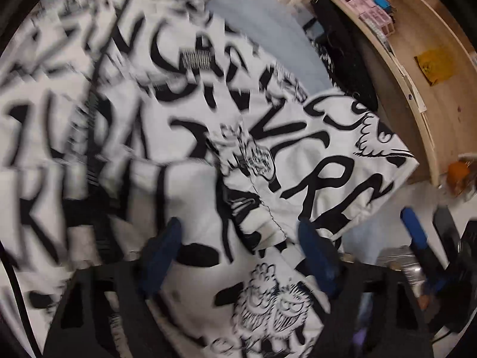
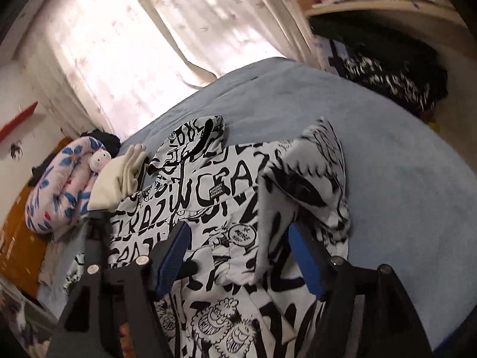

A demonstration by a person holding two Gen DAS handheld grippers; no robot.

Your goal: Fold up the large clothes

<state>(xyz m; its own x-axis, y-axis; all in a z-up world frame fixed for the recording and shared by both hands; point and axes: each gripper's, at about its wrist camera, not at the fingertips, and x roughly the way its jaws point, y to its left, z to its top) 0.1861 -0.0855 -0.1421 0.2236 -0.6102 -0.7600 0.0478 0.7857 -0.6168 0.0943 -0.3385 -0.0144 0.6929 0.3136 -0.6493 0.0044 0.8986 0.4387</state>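
Observation:
A white jacket (image 1: pixel 208 119) printed with black graffiti letters lies spread on a light blue bed (image 2: pixel 372 149). In the right wrist view the jacket (image 2: pixel 208 197) has one sleeve (image 2: pixel 307 179) folded in over its body. My left gripper (image 1: pixel 238 253) hangs low over the jacket with its blue fingers wide apart and rumpled cloth between them; the picture is blurred and I see no pad pressing. My right gripper (image 2: pixel 238 250) is open above the jacket's lower part, and the folded sleeve lies loose between its fingers. One blue finger (image 1: pixel 414 232) of the right gripper shows at the left view's edge.
A cream garment (image 2: pixel 119 179), a flowered pillow (image 2: pixel 59 191) and a small plush toy (image 2: pixel 98 161) sit at the bed's left side. A dark patterned pile of clothes (image 2: pixel 396 80) lies at the far right under a wooden shelf (image 1: pixel 417 29). A curtain (image 2: pixel 134 29) hangs behind.

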